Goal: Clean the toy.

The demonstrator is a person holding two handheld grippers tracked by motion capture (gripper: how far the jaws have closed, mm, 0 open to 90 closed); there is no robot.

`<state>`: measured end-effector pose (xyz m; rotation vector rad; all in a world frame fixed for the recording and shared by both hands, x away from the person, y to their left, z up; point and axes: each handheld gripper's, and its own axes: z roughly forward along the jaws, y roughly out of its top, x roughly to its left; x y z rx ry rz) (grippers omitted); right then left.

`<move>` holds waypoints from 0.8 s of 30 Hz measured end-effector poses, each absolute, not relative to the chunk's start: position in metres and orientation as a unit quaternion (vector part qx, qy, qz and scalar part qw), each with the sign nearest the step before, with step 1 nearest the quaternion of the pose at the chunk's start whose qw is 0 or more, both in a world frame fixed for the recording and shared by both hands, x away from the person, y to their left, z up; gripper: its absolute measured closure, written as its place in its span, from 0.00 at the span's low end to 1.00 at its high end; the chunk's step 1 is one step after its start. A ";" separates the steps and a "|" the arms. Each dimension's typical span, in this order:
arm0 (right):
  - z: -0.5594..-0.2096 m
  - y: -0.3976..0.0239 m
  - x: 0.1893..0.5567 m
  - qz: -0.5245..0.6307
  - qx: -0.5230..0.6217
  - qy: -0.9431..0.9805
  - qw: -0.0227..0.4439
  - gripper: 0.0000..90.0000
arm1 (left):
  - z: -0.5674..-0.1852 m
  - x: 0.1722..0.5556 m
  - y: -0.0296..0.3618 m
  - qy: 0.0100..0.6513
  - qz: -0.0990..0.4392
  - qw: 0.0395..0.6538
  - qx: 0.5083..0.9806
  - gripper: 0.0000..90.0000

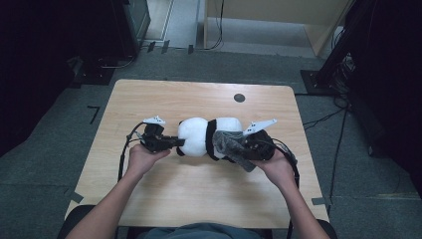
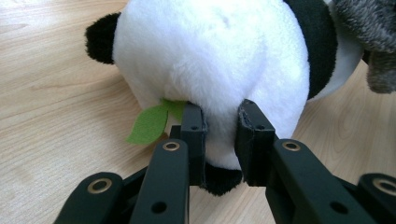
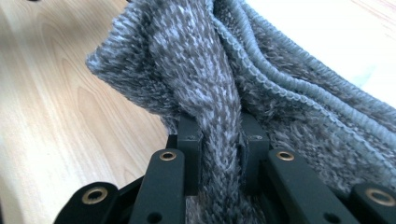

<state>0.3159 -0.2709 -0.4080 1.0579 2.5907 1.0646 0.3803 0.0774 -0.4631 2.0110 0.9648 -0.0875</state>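
Observation:
A black-and-white panda plush lies on its side in the middle of the wooden table. My left gripper is shut on the panda's white head, pinching its fur beside a green felt leaf. A grey knitted garment drapes over the panda's right end. My right gripper is shut on a bunched fold of that grey knit, which rises between the jaws and spreads over the white plush.
A round dark grommet sits near the table's far edge. Black cables trail from both grippers. Dark equipment stands and wires lie on the floor to the right, beyond the table.

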 end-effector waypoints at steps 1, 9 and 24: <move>-0.406 -0.269 0.315 0.359 0.349 0.863 0.073 0.85 | -0.463 0.380 0.078 0.390 -0.035 0.440 0.808 0.84; -0.393 -0.246 0.323 0.373 0.331 0.862 0.090 0.85 | -0.464 0.381 0.079 0.395 -0.038 0.444 0.803 0.83; -0.398 -0.192 0.365 0.351 0.318 0.876 0.092 0.85 | -0.465 0.383 0.081 0.404 -0.042 0.456 0.792 0.75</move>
